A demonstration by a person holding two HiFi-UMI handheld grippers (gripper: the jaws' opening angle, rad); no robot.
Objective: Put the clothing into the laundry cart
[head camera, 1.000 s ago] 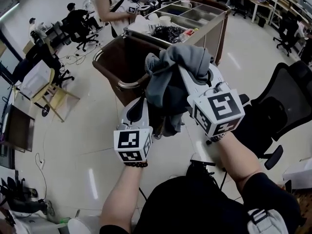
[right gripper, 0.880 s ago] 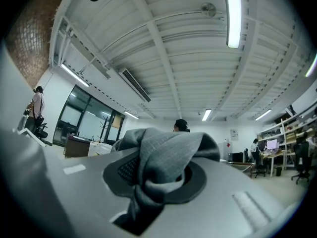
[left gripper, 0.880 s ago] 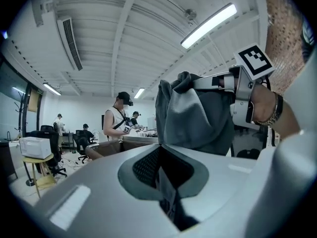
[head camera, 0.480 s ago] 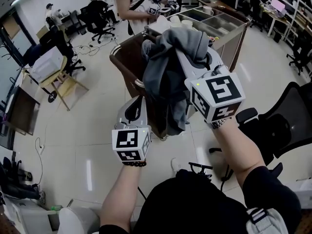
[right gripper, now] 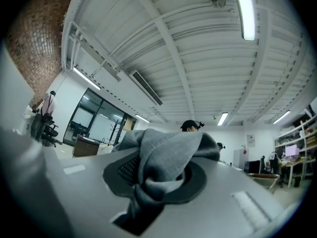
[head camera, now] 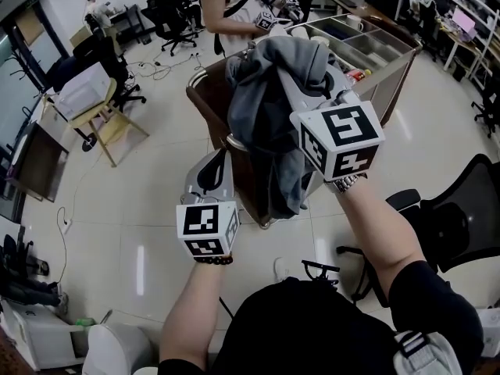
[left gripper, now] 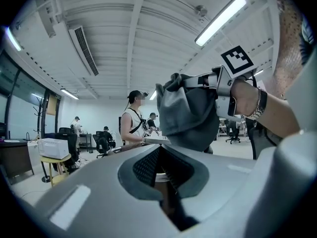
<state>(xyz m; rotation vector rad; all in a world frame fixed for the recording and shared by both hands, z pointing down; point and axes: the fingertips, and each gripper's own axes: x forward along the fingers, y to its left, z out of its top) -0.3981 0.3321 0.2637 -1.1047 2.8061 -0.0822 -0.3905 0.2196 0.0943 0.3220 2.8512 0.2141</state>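
A grey garment (head camera: 269, 108) hangs bunched from my right gripper (head camera: 301, 76), which is shut on its top and held high. In the right gripper view the cloth (right gripper: 163, 157) is pinched between the jaws of the right gripper (right gripper: 158, 175). The garment dangles over the near rim of the brown laundry cart (head camera: 209, 104). My left gripper (head camera: 216, 158) points upward, lower and to the left of the cloth. Its jaws are shut with nothing in them. From the left gripper (left gripper: 166, 167) I see the garment (left gripper: 190, 118) hanging ahead.
A person in a white sleeveless top (head camera: 226, 6) stands behind the cart. A steel trolley with trays (head camera: 375, 45) is at the cart's right. A black office chair (head camera: 461, 217) is at my right, a wooden stool (head camera: 109, 127) at the left.
The right gripper has carried the garment up and closer to the cart. The cart now lies directly behind the hanging cloth. The left gripper stays low beside the cloth.
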